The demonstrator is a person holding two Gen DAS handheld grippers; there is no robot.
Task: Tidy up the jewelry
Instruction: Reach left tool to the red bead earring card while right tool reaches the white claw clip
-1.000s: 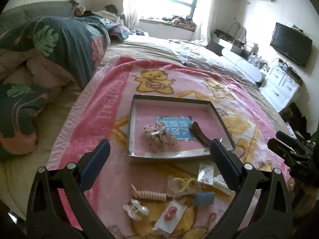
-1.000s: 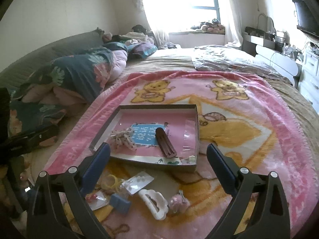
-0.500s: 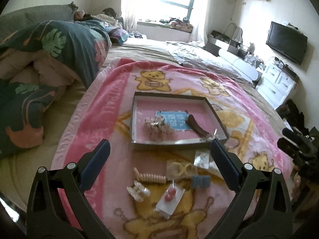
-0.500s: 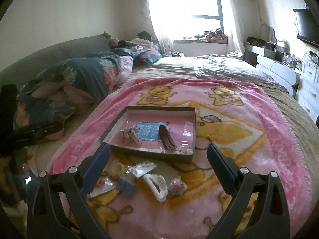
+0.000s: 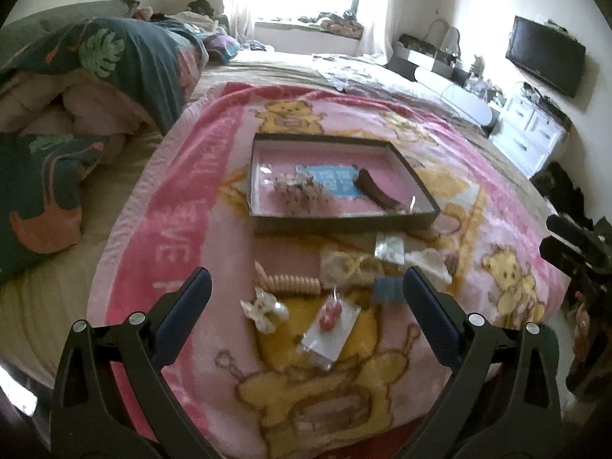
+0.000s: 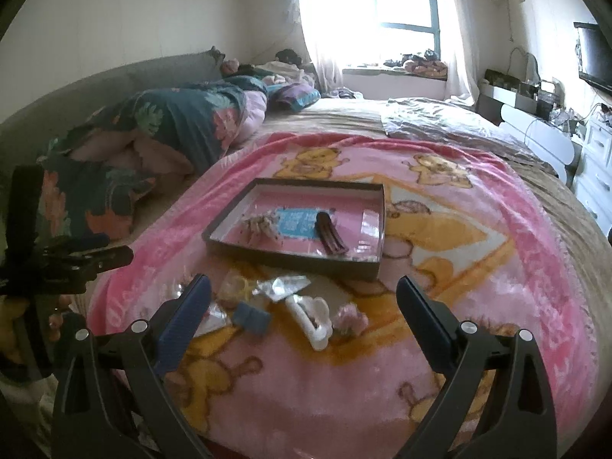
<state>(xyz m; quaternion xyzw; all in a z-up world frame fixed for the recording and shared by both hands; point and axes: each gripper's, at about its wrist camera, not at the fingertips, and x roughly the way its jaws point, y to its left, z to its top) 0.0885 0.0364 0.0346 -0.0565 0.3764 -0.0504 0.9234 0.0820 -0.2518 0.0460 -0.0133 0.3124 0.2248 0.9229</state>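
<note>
Left wrist view: left gripper (image 5: pixel 302 288) wide open, empty, hovering over the near part of the pink bear blanket (image 5: pixel 199 229) on the bed (image 5: pixel 38 306). White letters along the blanket's left band, partly readable as "EVE", the rest too blurred. Shallow dark-walled tray (image 5: pixel 344 222) sits mid-blanket, pink inside, with a blue printed card (image 5: pixel 336 179) whose text is unreadable, a frilly dotted hair bow (image 5: pixel 302 191) left of the card, and a brown hair clip (image 5: pixel 376 191) right of it. Loose jewelry lies between tray and gripper: beige spiral hair tie (image 5: pixel 292 285), white bow clip (image 5: pixel 264 310), red bead earrings on a clear card (image 5: pixel 331 327), yellow rings in a clear bag (image 5: pixel 352 266), small blue block (image 5: pixel 388 290), small clear packet (image 5: pixel 390 248). Bare blanket left of the pile and in front of it. Right gripper (image 5: pixel 573 244) shows at the right edge; its opening cannot be told here.

Right wrist view: right gripper (image 6: pixel 304 300) wide open, empty, above the near blanket. Tray (image 6: pixel 290 264) ahead, well inside the blanket edges, the same card (image 6: pixel 296 223), bow (image 6: pixel 262 225) and brown clip (image 6: pixel 331 235) inside. In front of the tray: white claw clip (image 6: pixel 311 315), pink flower piece (image 6: pixel 350 319) touching it on the right, blue block (image 6: pixel 250 317), clear packet (image 6: pixel 283 287), yellow rings bag (image 6: pixel 235 287). Wide bare blanket to the right of the pile and tray. Left gripper (image 6: pixel 91 256) at the left edge, held in a hand (image 6: pixel 57 317). Folded leaf-print quilt (image 6: pixel 172 126) lies beyond the blanket's left edge.
</note>
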